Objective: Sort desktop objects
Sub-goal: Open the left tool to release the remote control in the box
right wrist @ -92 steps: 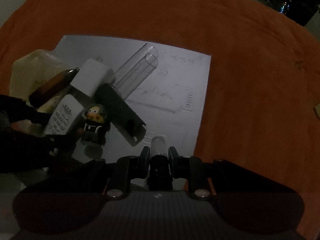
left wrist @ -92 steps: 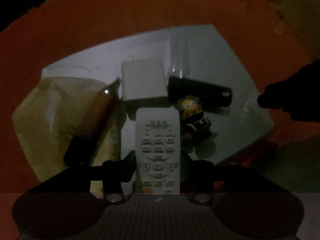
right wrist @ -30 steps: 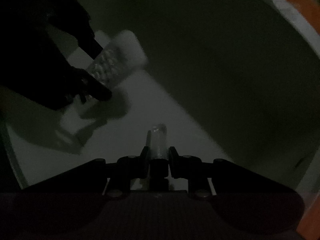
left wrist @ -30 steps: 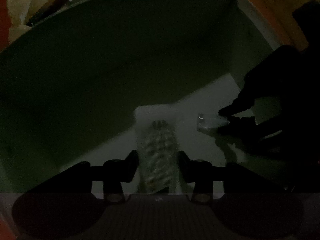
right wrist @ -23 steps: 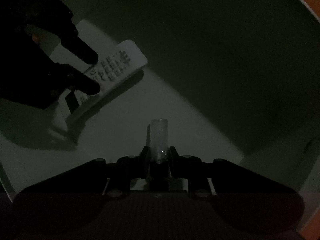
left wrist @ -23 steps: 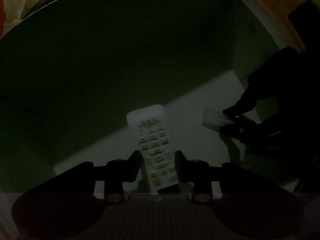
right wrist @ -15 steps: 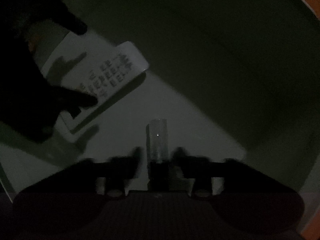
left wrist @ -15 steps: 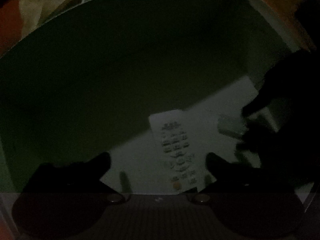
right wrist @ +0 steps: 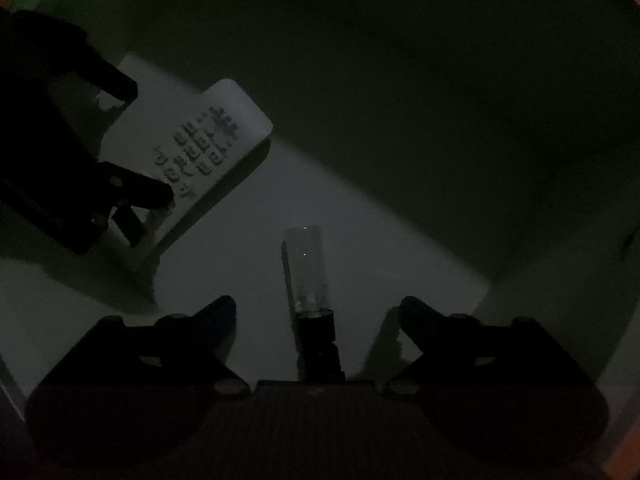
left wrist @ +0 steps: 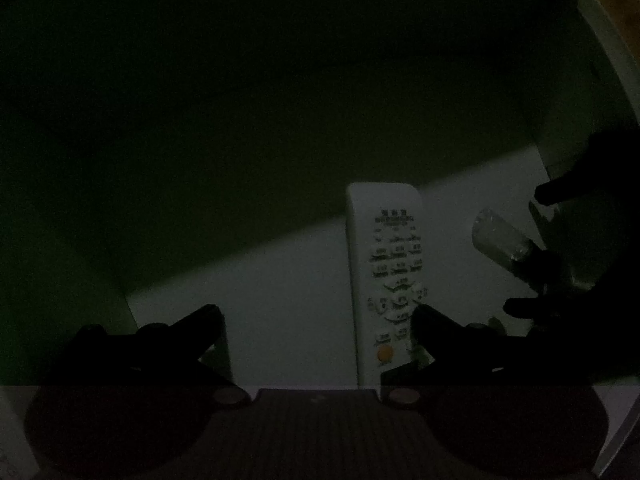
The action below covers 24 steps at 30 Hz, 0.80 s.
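Remote [left wrist: 386, 280]: white, flat, button side up on the pale floor of a box [left wrist: 608, 52], beside a small tube [right wrist: 308, 268] with a clear body and dark end; both probably light, stiff, smooth plastic, the tube likely to roll. Best held across the remote's long edges and across the tube's dark end. Left gripper [left wrist: 316, 316] and right gripper [right wrist: 318, 312]: jaws spread wide, holding nothing, each over its item.
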Motion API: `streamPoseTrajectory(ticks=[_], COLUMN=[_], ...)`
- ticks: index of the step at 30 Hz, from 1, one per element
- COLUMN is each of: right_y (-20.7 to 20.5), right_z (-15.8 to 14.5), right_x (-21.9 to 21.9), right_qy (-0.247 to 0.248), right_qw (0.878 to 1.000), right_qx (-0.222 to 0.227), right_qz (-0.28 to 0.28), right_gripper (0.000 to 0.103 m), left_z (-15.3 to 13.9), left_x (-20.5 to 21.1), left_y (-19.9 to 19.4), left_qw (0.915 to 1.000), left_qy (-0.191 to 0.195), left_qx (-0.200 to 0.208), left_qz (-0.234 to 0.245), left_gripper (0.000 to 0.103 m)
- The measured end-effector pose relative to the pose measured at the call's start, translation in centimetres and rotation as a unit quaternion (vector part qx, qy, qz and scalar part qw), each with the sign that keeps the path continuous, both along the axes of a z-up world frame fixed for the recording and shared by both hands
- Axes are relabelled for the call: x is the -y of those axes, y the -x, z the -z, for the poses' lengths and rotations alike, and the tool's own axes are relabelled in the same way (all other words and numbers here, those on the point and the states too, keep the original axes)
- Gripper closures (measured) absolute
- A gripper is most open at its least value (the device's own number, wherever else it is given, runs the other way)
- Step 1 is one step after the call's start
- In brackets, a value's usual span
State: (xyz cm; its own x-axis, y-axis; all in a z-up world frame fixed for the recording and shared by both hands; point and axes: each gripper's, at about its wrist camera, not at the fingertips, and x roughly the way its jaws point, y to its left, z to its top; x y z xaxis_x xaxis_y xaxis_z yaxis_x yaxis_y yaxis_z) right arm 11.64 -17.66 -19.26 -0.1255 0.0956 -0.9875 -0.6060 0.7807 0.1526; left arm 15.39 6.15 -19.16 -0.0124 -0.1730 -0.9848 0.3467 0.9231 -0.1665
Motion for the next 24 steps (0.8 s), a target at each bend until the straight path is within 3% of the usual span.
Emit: streamPoseTrajectory(ticks=[5, 11, 18, 24], right_y=[-0.6, -0.2, -2.7, -5.3], right_z=[-0.9, -3.1, -5.8, -10.9], right_x=[-0.4, 0.0, 0.2, 2.4], right_qy=[-0.007, -0.042, -0.082, -0.138], right_qw=[1.000, 0.997, 0.990, 0.969], right_qx=[-0.006, -0.020, -0.031, -0.002], right_qz=[0.006, 0.054, 0.108, 0.205], right_gripper=[0.009, 0.006, 0.000, 0.000], left_z=[-0.5, -1.1, -5.2, -8.9], left_x=[-0.5, -1.1, -3.5, -1.9], left_y=[-0.2, -0.4, -2.2, -2.1], left_qw=[1.0000, 1.0000, 0.9940, 0.9913], left_qy=[-0.004, -0.008, 0.046, 0.078], left_qx=[-0.001, -0.001, -0.030, 0.005], left_qz=[-0.001, -0.003, -0.095, -0.106], left_gripper=[0.000, 0.000, 0.000, 0.000])
